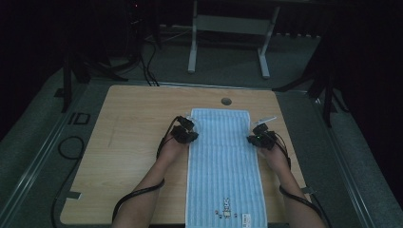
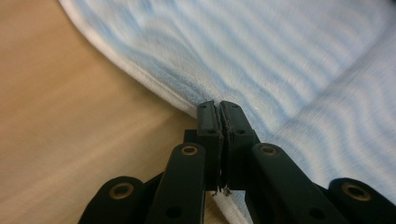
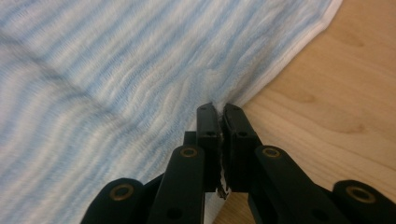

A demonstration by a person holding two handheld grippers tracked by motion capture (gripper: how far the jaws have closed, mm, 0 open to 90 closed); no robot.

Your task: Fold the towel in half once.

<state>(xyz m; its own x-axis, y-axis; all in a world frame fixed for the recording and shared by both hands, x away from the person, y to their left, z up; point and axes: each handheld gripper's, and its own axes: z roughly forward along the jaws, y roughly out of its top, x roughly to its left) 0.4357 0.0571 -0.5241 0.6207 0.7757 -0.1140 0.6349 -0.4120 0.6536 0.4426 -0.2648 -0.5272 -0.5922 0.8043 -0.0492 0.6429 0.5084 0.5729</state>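
Blue striped towel (image 1: 223, 166) lies flat mid-bench (image 1: 133, 142), long axis running away from the person. Left hand-held gripper (image 1: 188, 135) pinches the towel's left edge, right hand-held gripper (image 1: 253, 138) its right edge, both clenched on cloth nearer the far end.

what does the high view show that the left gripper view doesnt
High view alone: the whole towel with its printed near end, the right gripper, both forearms, and the table's hole. Left gripper view alone: the left gripper with its jaws pinched shut on the towel's white hem. Both share the striped blue towel on the wooden table.
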